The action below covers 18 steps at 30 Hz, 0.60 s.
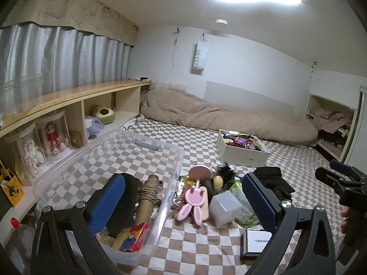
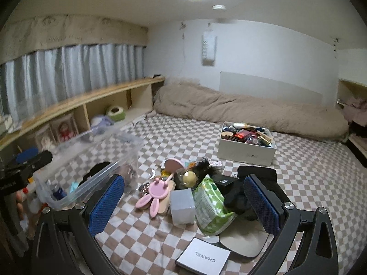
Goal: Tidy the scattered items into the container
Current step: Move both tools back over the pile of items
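Two grippers are hovering over a checkered bedsheet [image 2: 309, 183], both w/ jaws spread wide and nothing between them. Left gripper [image 1: 183, 197] is straddling the near-right wall of the clear plastic container [image 1: 110, 158], which is already holding a twine-wrapped tube [image 1: 148, 194] and a red box [image 1: 135, 238]. Right gripper [image 2: 183, 197] is facing the scattered pile lying just right of the container: pink bunny holder [image 2: 156, 192], translucent cube [image 2: 182, 206], green wipes pack [image 2: 209, 206], white Chanel box [image 2: 203, 260].
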Each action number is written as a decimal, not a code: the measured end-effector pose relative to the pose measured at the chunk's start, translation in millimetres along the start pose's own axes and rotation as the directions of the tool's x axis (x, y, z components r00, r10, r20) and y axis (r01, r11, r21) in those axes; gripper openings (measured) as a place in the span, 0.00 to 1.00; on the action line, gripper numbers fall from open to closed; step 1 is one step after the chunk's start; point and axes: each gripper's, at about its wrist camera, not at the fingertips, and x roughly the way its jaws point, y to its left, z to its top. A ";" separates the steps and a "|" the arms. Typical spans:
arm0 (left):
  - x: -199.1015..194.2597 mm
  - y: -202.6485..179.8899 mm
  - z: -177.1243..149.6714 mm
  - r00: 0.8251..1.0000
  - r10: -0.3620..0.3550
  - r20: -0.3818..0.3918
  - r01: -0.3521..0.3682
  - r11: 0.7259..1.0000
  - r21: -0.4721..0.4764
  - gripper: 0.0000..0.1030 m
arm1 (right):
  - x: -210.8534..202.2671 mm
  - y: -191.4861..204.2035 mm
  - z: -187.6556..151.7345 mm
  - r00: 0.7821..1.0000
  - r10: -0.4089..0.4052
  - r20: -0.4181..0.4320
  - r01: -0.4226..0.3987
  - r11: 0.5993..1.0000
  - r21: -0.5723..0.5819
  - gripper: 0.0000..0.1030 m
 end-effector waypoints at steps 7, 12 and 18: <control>-20.2 -21.8 14.2 0.999 -0.042 0.027 0.041 0.998 0.046 1.00 | -11.2 -17.5 -10.7 1.000 -0.029 0.009 0.028 0.999 0.017 1.00; -11.5 -41.0 21.3 0.992 -0.119 -0.039 0.120 0.992 0.024 1.00 | -15.7 -33.7 -22.0 0.998 -0.068 -0.005 0.068 0.997 0.048 1.00; 16.6 -75.5 19.8 0.980 -0.161 -0.115 0.170 0.983 0.073 1.00 | -13.8 -59.5 -39.0 0.998 -0.050 -0.043 0.055 0.990 0.127 1.00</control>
